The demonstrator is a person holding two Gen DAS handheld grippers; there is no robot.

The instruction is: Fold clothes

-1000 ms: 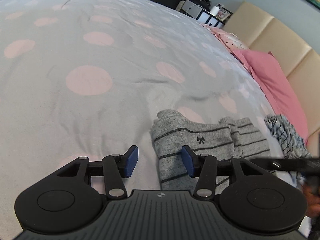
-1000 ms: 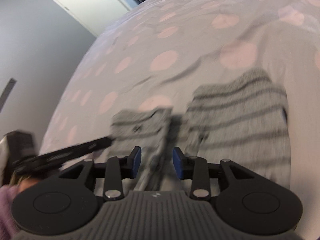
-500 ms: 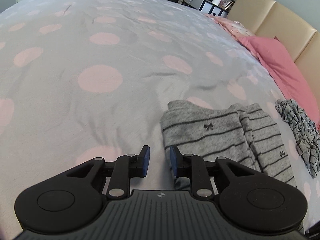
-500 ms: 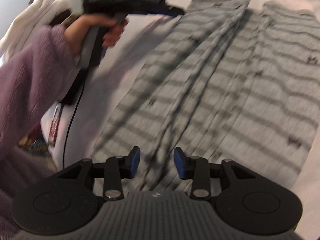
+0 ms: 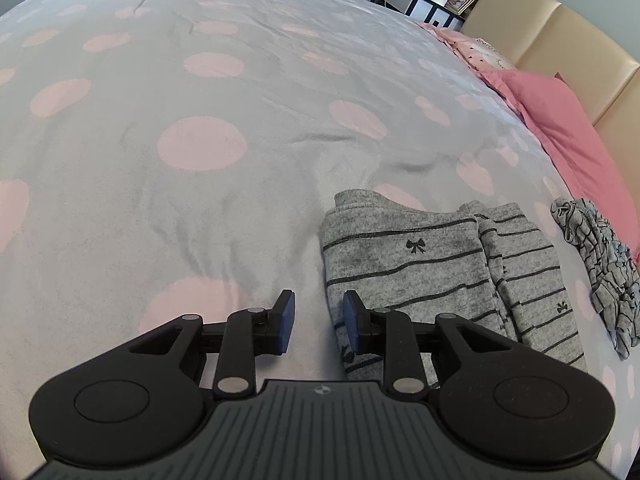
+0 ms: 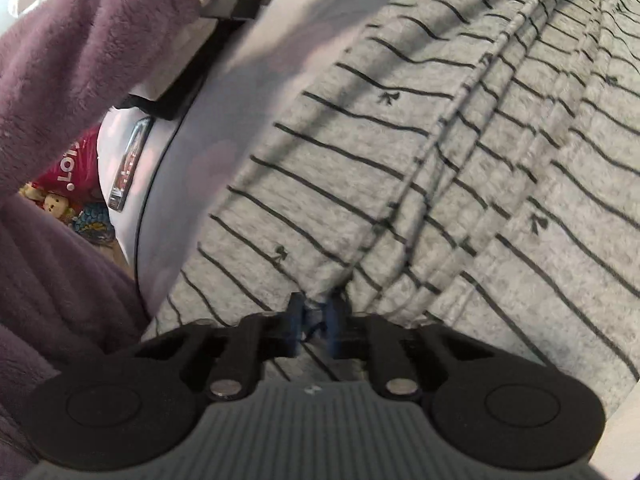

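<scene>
Grey trousers with thin black stripes and small bows (image 5: pixel 432 264) lie flat on the dotted bedspread (image 5: pixel 180 128), legs side by side. My left gripper (image 5: pixel 318 318) hovers open at the left leg's outer edge, with nothing between its blue pads. In the right wrist view the same trousers (image 6: pixel 460 152) fill the frame. My right gripper (image 6: pixel 314 318) is shut on the fabric at the near edge, where the two legs meet. A hand in a purple sleeve (image 6: pixel 72 48) holds the other gripper's handle at the top left.
A crumpled grey striped garment (image 5: pixel 596 264) lies right of the trousers. Pink pillows (image 5: pixel 560 120) and a beige headboard (image 5: pixel 580 40) stand at the far right. The bed's edge (image 6: pixel 160 168) and toys on the floor (image 6: pixel 68 196) show at the left.
My right gripper has dropped onto the trousers and shut on the fabric. My left gripper narrowed half a second ago and has now opened again; it has drawn back a little.
</scene>
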